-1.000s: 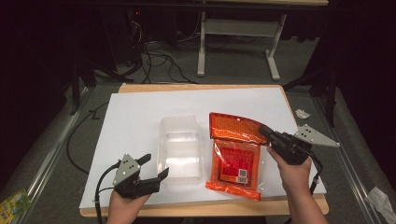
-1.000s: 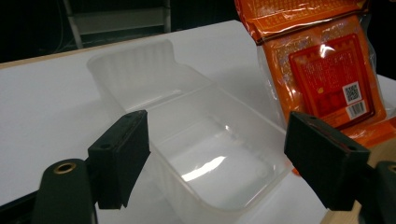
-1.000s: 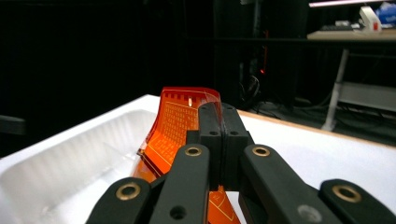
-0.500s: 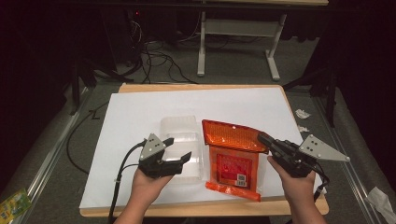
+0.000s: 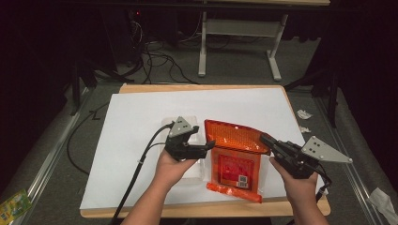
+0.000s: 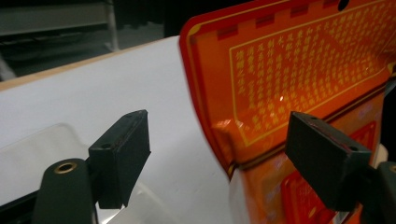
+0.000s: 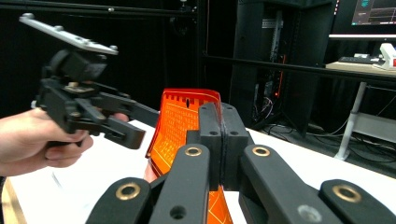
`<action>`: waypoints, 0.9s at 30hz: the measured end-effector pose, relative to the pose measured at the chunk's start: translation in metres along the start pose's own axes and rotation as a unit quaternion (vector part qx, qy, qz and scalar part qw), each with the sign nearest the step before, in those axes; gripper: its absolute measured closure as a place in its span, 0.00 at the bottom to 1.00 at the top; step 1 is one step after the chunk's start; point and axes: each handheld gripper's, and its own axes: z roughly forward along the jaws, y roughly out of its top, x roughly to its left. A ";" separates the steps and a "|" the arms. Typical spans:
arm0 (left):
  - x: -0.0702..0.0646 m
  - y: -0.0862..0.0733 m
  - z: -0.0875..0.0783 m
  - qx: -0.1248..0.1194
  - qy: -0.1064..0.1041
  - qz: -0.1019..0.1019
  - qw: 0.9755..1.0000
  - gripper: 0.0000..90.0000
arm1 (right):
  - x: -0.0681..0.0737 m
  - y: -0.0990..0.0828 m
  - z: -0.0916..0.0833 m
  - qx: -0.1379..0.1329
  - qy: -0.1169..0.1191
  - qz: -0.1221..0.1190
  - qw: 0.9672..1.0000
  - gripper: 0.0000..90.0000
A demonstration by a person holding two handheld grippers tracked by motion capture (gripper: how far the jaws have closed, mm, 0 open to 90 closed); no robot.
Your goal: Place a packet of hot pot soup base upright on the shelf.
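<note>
Right gripper (image 5: 267, 140) is clamped shut on the right edge of the orange packet's (image 5: 237, 164) lifted flap, left gripper (image 5: 206, 145) spread wide at the flap's left edge, so looks like opening the packet; next: close left jaws on that edge without crushing the clear tray (image 5: 191, 169) left of the packet.

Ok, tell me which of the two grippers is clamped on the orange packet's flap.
The right gripper: its jaws are pressed shut on the lifted flap of the orange packet. The left gripper stands open beside the flap's other edge, pads not pressing it.
</note>
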 end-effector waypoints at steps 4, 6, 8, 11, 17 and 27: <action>0.007 0.001 0.012 -0.006 -0.045 -0.033 0.998 0.35 | -0.001 -0.001 -0.001 -0.001 -0.001 0.004 1.000 1.00; 0.005 0.000 0.014 -0.009 -0.059 -0.031 0.998 0.45 | -0.003 -0.002 -0.001 -0.002 -0.002 0.006 1.000 1.00; 0.002 -0.001 0.014 -0.006 -0.052 -0.027 0.998 0.50 | -0.004 -0.004 -0.001 0.002 -0.005 0.010 1.000 1.00; 0.001 -0.003 0.010 -0.017 -0.045 -0.035 0.998 0.66 | -0.008 -0.007 -0.003 0.000 -0.010 0.018 1.000 1.00; -0.015 -0.004 0.003 -0.037 -0.037 0.013 0.999 0.98 | -0.014 -0.015 -0.010 0.010 -0.026 0.026 0.999 1.00; -0.029 -0.007 0.001 -0.048 -0.026 0.046 0.997 1.00 | -0.025 -0.023 -0.021 0.029 -0.028 0.066 0.997 0.63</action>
